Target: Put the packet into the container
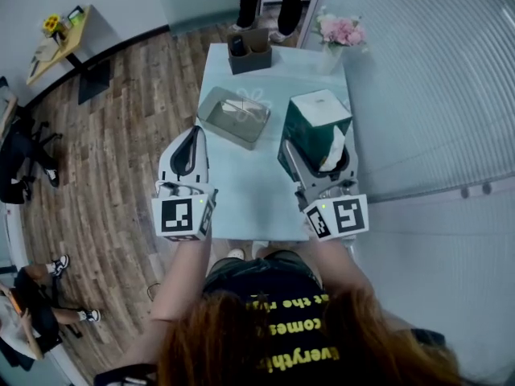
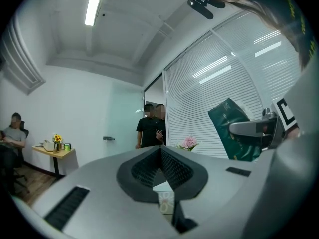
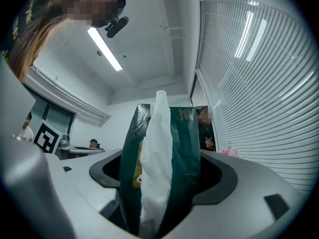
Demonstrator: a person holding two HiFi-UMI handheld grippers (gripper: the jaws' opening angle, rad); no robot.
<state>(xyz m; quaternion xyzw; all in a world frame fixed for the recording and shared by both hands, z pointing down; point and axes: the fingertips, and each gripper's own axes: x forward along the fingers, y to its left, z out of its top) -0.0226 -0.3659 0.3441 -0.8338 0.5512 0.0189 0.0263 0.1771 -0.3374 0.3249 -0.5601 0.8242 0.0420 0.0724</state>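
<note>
A dark green tissue packet [image 1: 315, 115] with white tissue sticking out of its top is up off the pale blue table [image 1: 241, 195], toward the right side. My right gripper [image 1: 319, 149] is shut on it. In the right gripper view the packet [image 3: 182, 148] fills the space between the jaws of the right gripper [image 3: 162, 193]. The container [image 1: 233, 116], a shallow grey metal tray, lies on the table left of the packet. Nothing shows inside it. My left gripper [image 1: 191, 137] hovers near the table's left edge, just in front of the tray, jaws shut on nothing [image 2: 160, 154].
A dark holder box [image 1: 248, 52] stands at the table's far end, with pink flowers [image 1: 340, 31] at the far right corner. People [image 2: 151, 126] stand beyond the far end. Blinds line the right wall. Wooden floor and a small yellow side table [image 1: 60, 43] lie to the left.
</note>
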